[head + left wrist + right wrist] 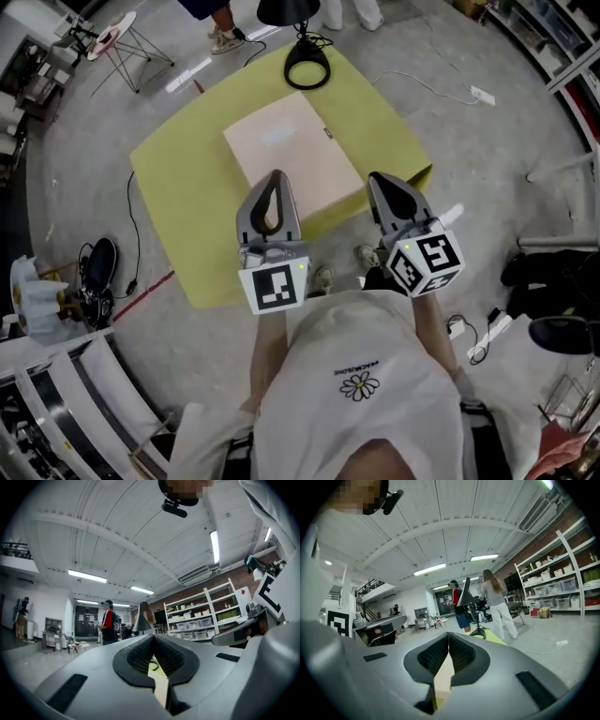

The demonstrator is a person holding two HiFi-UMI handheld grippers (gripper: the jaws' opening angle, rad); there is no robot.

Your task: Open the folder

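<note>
A beige folder (291, 155) lies flat and closed in the middle of a yellow-green table (187, 187). My left gripper (275, 174) hovers over the folder's near edge, shut, with nothing between its jaws. My right gripper (378, 178) is beside the folder's near right corner, also shut and empty. In the left gripper view the pads (140, 656) meet, and a sliver of the table shows below them. In the right gripper view the jaws are pressed together, and a strip of the beige folder (443, 677) shows beneath them.
A black lamp with a ring base (307, 66) stands at the table's far edge. People stand beyond it. A small round side table (112, 37) is at the far left. Cables and a power strip (483, 95) lie on the floor. Shelves line the right wall.
</note>
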